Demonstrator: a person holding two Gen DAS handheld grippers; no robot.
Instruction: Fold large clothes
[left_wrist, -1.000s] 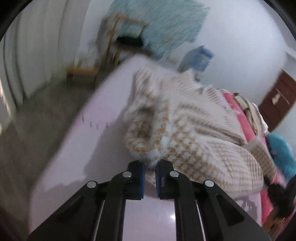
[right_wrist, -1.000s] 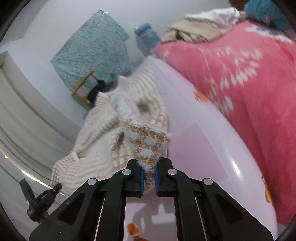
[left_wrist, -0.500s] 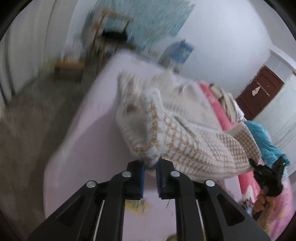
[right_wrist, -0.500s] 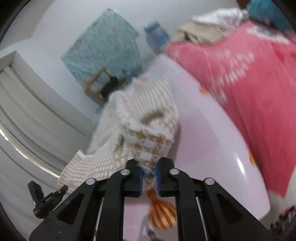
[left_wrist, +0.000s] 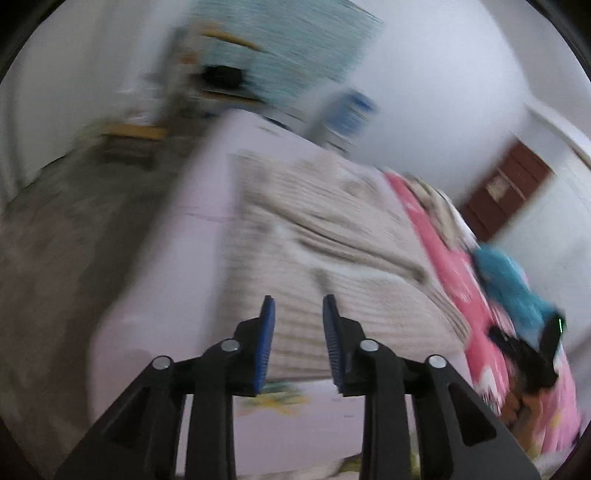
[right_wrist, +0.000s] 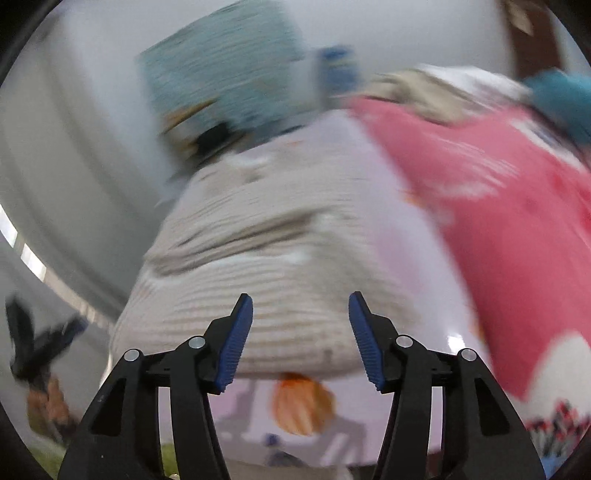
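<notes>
Just ahead of both tongs, the left tongs (left_wrist: 298, 308) and right tongs (right_wrist: 301, 304) having just been opening with nothing gripped, the beige knit garment (right_wrist: 280, 266) lies folded on the bed (right_wrist: 417, 266), a pink blanket (right_wrist: 517, 221) beyond.

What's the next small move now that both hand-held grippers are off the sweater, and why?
Probably lift both clear, then regrasp a side edge for the next fold. The left hand-held gripper and right hand-held gripper have just been opening, nothing between their jaws. The beige knit sweater lies folded over on the lilac bedsheet, still wide.
</notes>
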